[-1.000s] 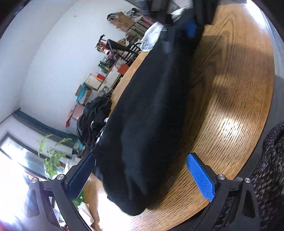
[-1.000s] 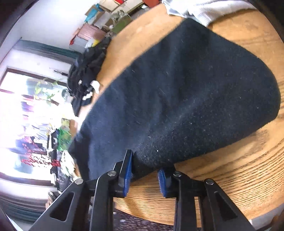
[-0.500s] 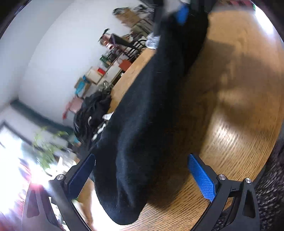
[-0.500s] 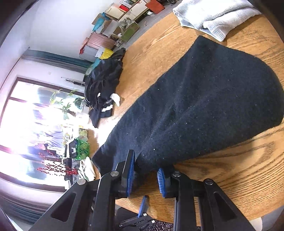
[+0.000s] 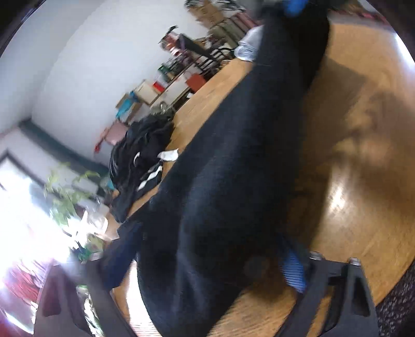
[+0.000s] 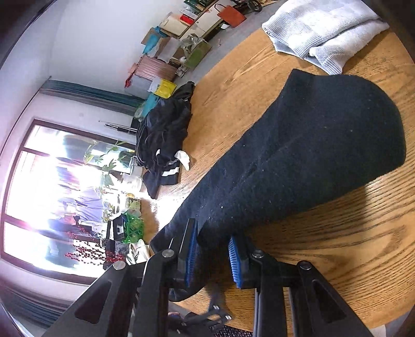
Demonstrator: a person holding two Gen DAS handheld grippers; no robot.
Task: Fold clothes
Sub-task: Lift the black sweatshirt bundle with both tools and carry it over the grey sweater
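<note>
A black garment (image 6: 311,145) lies stretched across the round wooden table (image 6: 337,246). My right gripper (image 6: 212,255) is shut on its near edge and holds that edge a little above the wood. In the blurred left wrist view the same black garment (image 5: 233,181) runs from the top right down to the bottom. Its lower end lies between the wide-apart fingers of my left gripper (image 5: 207,263), which is open. One blue pad (image 5: 293,267) is partly covered by the cloth. The right gripper's blue pad (image 5: 293,4) shows at the garment's far end.
A heap of black clothes with white stripes (image 6: 163,140) sits near the table's far edge, seen also as a dark pile (image 5: 140,160). A folded pale grey knit (image 6: 321,33) lies at the far right. Boxes and shelves line the wall; a bright window is at the left.
My right gripper has drawn back with the garment's edge, so more table shows. My left gripper has moved in over the garment's lower end, which now lies between its fingers.
</note>
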